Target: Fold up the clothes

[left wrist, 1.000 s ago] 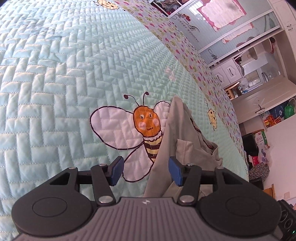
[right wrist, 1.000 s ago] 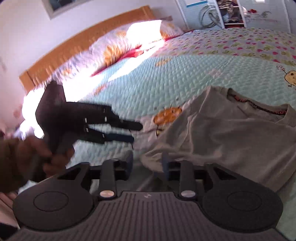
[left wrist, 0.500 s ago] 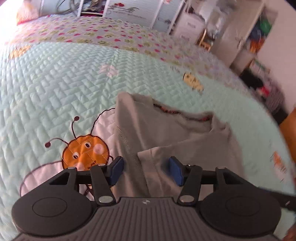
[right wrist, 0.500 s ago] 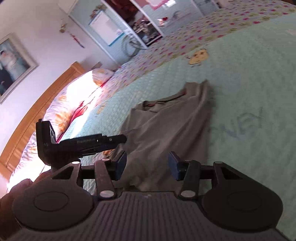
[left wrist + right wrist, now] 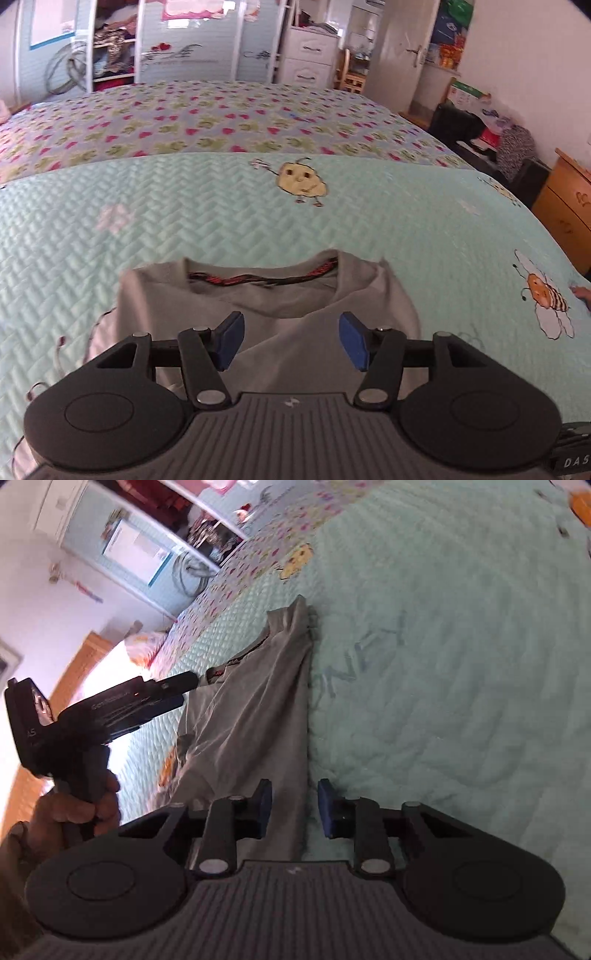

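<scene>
Quilt (image 5: 369,221) on bed; wardrobe (image 5: 192,40) beyond

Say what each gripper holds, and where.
Nothing. Left gripper open above the grey shirt; right gripper has just been closing, the shirt's side edge between its jaws, unpinched.

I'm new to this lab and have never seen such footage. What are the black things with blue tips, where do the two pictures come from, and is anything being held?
No robot here: a person holds a two-fingered claw in each hand, each with a camera looking along its fingers. One picture looks from the left claw, the other from the right claw, which also sees the left one in the person's hand. A grey shirt lies partly folded on a quilted bedspread with cartoon bees. The left claw is open above the shirt. The right claw's jaws have just been closing, with the shirt's edge between them, but a gap shows and nothing is gripped yet.
</scene>
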A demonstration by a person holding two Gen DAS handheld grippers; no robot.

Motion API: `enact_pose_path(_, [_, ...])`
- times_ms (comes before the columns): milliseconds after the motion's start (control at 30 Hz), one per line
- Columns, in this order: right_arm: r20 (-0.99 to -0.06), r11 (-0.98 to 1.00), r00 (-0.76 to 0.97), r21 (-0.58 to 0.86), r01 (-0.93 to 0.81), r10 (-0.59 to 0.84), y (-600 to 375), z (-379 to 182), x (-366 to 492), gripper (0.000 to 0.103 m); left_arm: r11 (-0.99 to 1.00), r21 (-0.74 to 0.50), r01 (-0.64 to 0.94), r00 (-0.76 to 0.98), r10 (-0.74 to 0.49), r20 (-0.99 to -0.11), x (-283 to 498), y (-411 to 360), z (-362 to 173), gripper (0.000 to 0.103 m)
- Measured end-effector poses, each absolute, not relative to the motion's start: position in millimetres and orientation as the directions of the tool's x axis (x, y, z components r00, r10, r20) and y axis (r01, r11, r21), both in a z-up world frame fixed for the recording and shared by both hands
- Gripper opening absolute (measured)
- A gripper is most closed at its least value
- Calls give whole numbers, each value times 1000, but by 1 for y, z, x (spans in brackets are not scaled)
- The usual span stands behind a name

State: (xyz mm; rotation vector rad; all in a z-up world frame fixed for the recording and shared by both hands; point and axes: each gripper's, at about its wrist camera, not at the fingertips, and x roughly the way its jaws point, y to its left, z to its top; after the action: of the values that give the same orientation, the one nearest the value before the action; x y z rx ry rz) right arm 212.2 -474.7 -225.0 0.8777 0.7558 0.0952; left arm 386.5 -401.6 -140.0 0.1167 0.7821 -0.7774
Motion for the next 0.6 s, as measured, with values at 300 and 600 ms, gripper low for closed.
enact_pose_path(300, [-467,499,746,841,208,475,-482,-244,184,23,567,-325,757,225,-692,-686,439,-478,-147,59])
enact_pose_path(600, [-412,452,756,875,173,509,-488,-247,172,24,523,-284,803,144,-634,-760,457,-510,-165,6])
